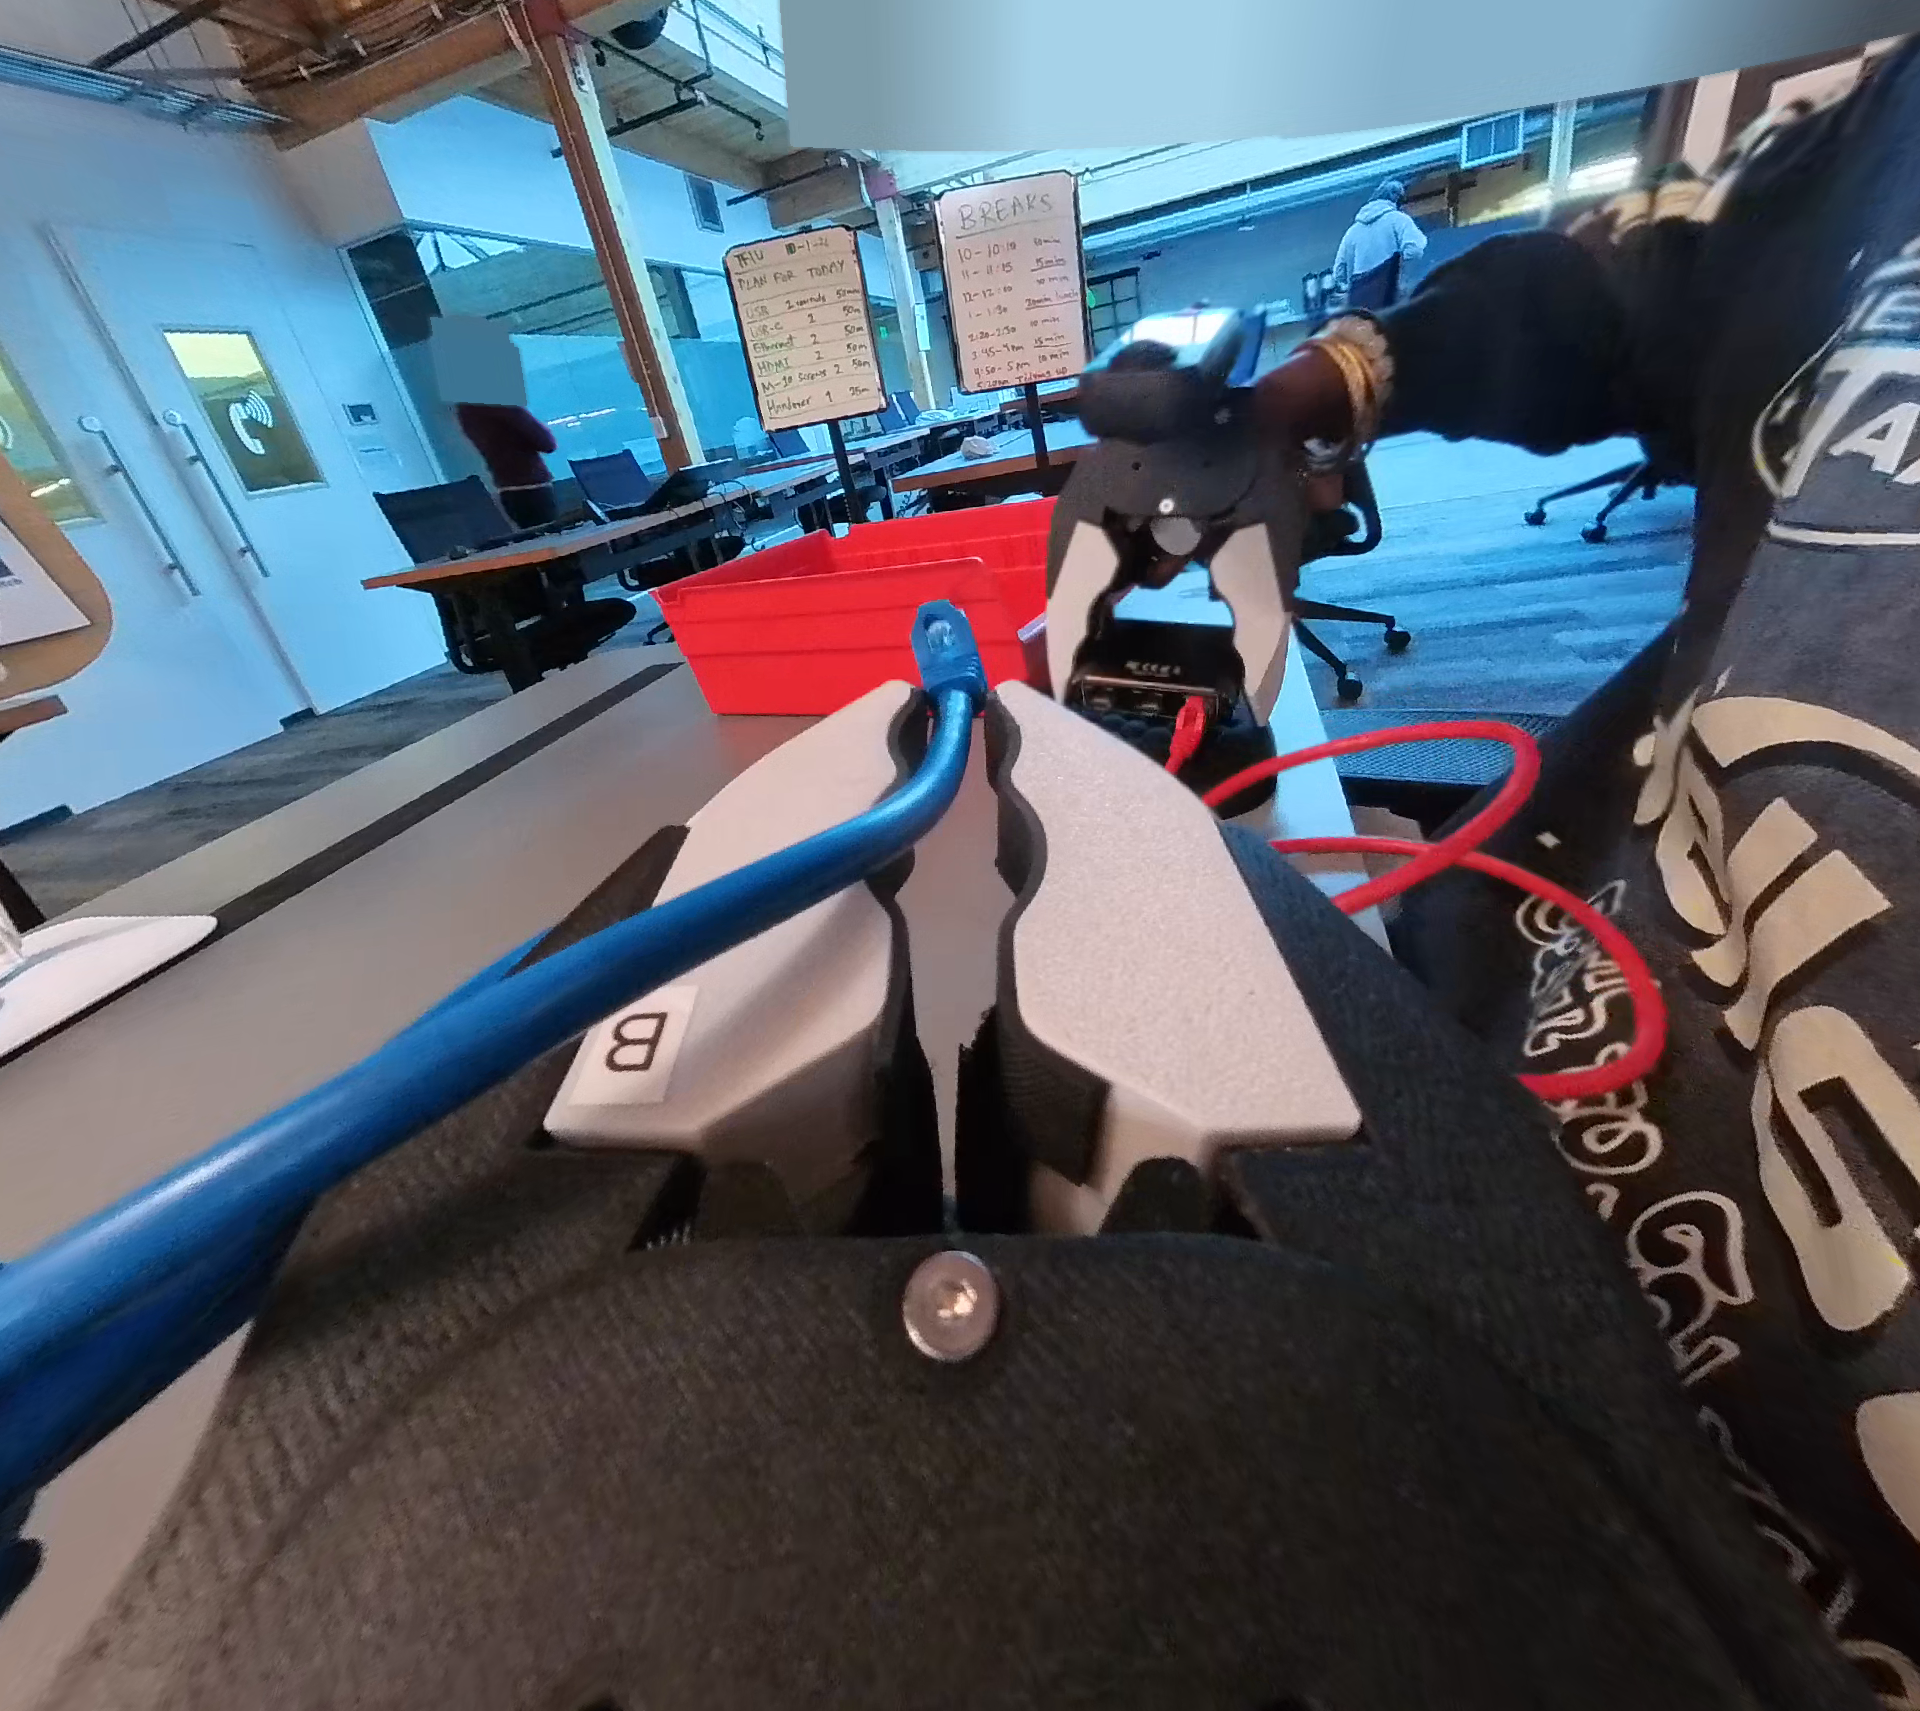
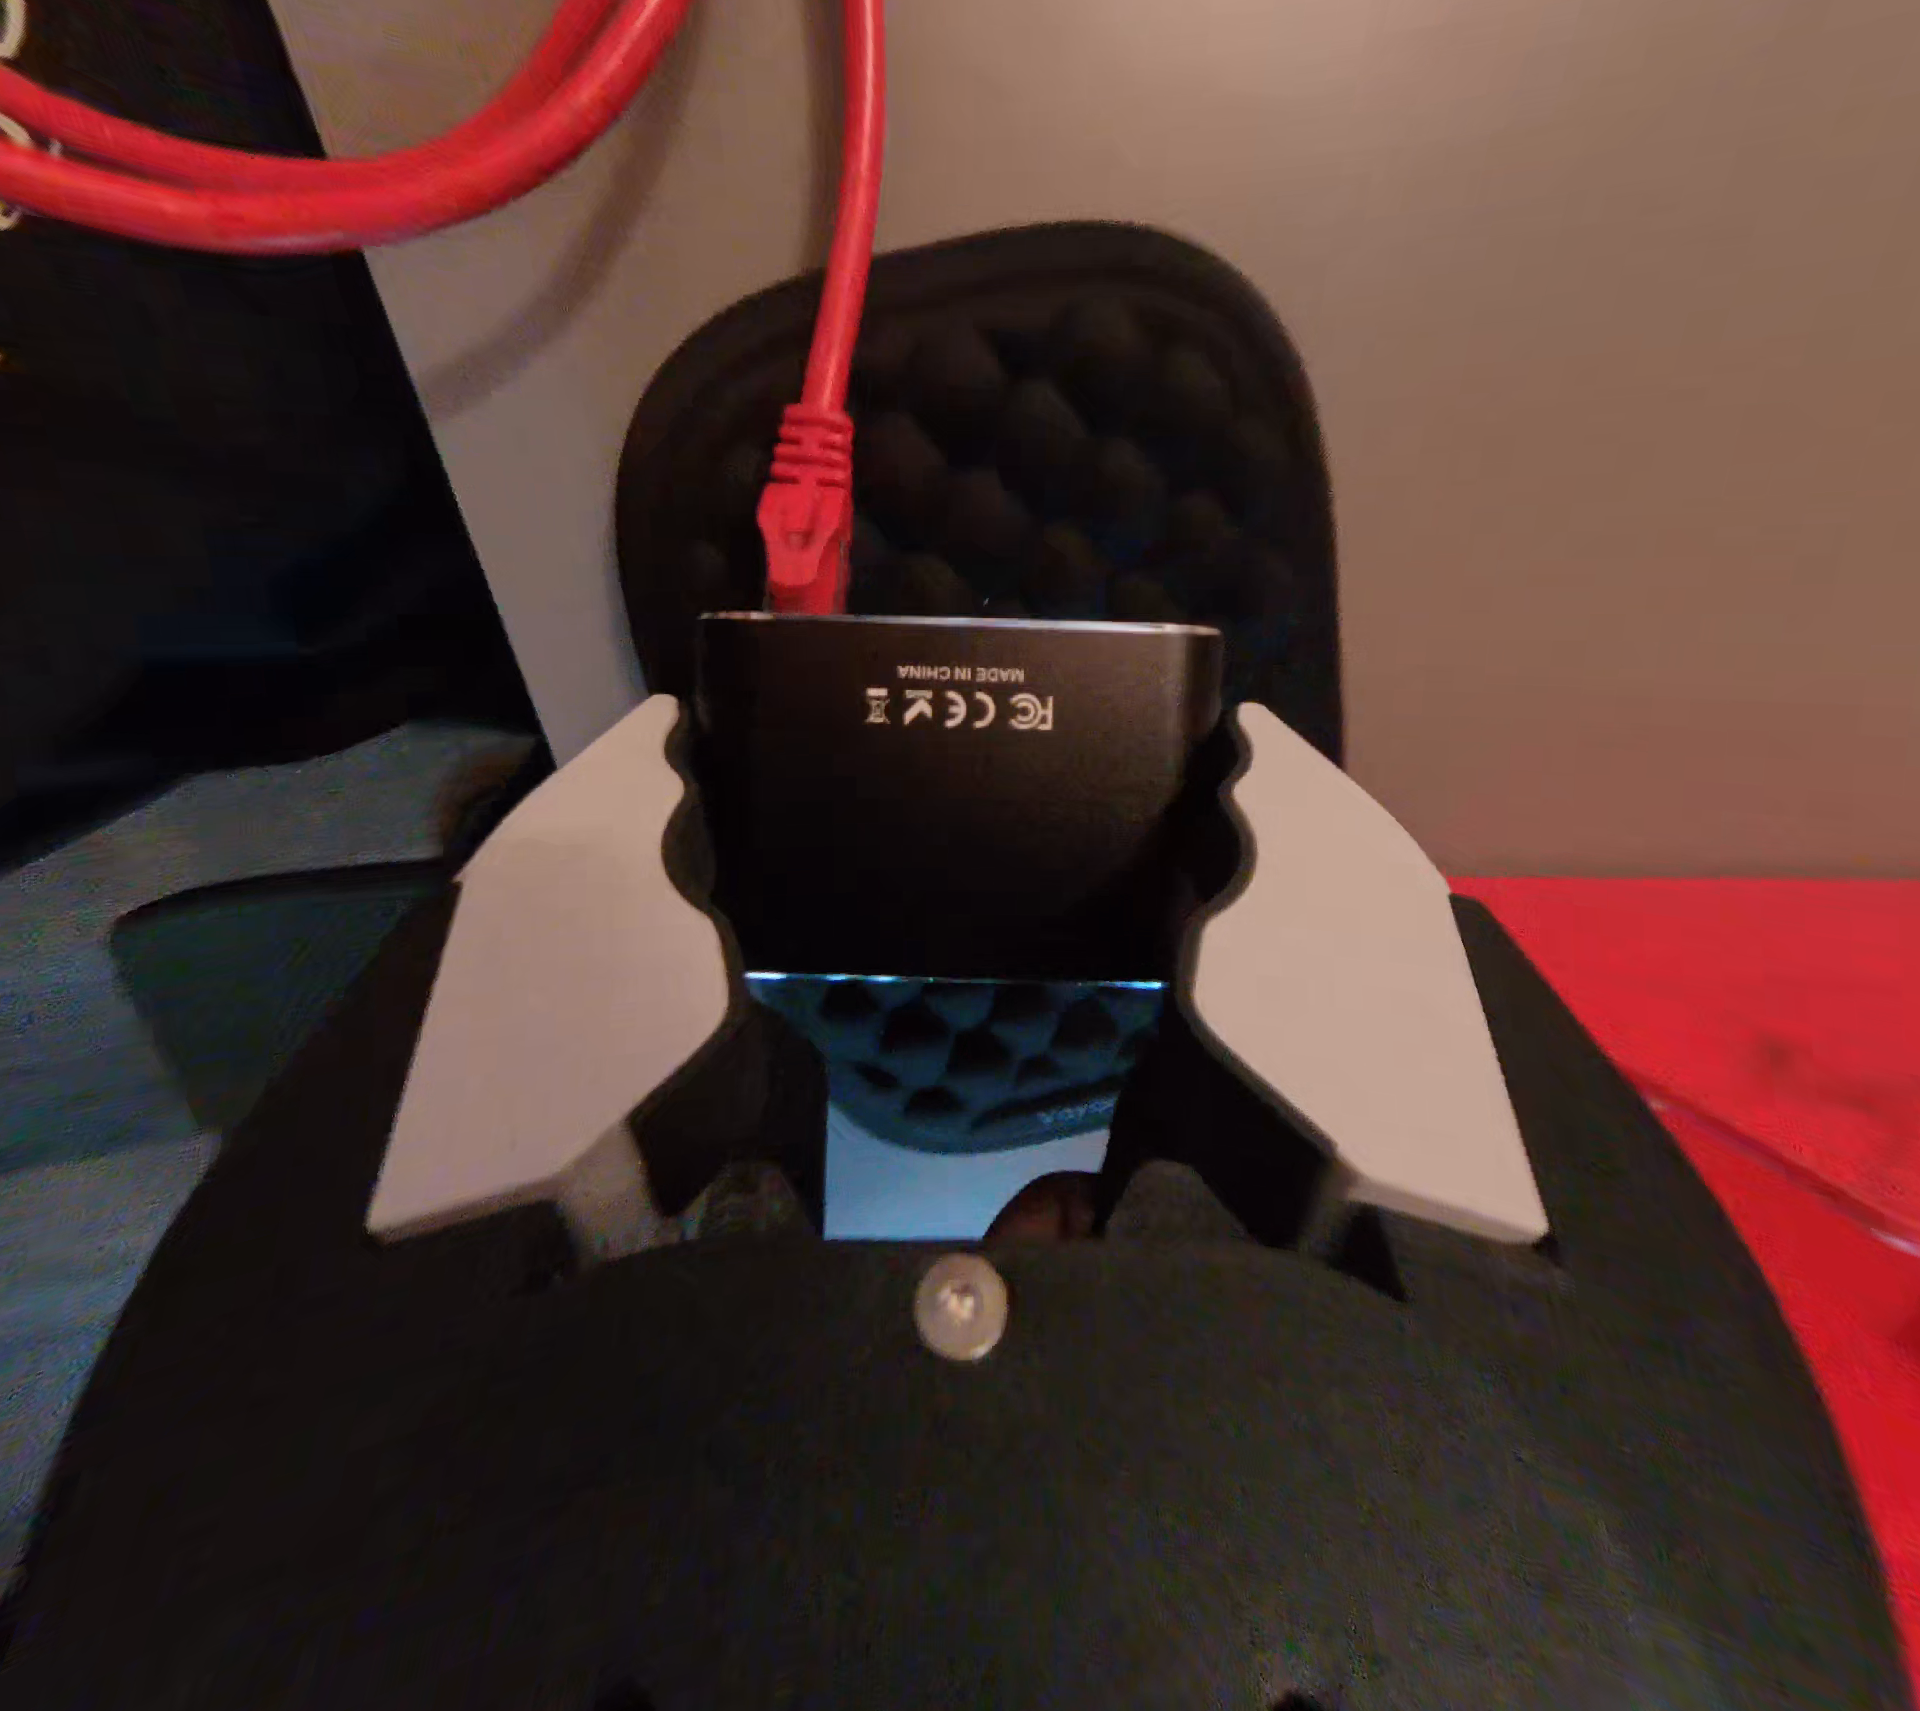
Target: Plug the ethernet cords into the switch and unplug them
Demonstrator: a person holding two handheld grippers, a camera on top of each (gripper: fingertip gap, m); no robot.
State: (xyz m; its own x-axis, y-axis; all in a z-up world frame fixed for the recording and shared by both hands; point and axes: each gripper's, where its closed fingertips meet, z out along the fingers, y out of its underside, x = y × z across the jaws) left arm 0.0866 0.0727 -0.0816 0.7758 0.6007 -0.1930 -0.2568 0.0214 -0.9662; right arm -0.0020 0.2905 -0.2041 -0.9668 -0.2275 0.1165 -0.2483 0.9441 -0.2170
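My left gripper (image 1: 961, 700) is shut on the blue ethernet cord (image 1: 644, 898) just behind its plug (image 1: 943, 638), which points up and forward, short of the switch. My right gripper (image 2: 951, 726) is shut on the black switch (image 2: 956, 778), its fingers (image 2: 582, 923) clamping both sides; it also shows in the left wrist view (image 1: 1164, 705), reaching down over the switch (image 1: 1158, 685). The red ethernet cord (image 2: 852, 103) has its plug (image 2: 805, 518) in a port on the switch's far face. The switch sits on a black bumpy pad (image 2: 1091, 435).
A red bin (image 1: 831, 622) stands on the grey table (image 1: 416, 882) just behind the switch; its rim shows in the right wrist view (image 2: 1714, 986). The red cord loops off the table edge (image 1: 1507, 882) across a person's dark patterned clothing (image 1: 1714, 934). Desks, chairs and whiteboards stand beyond. Some 25 cm of space lies between my two pairs of fingers.
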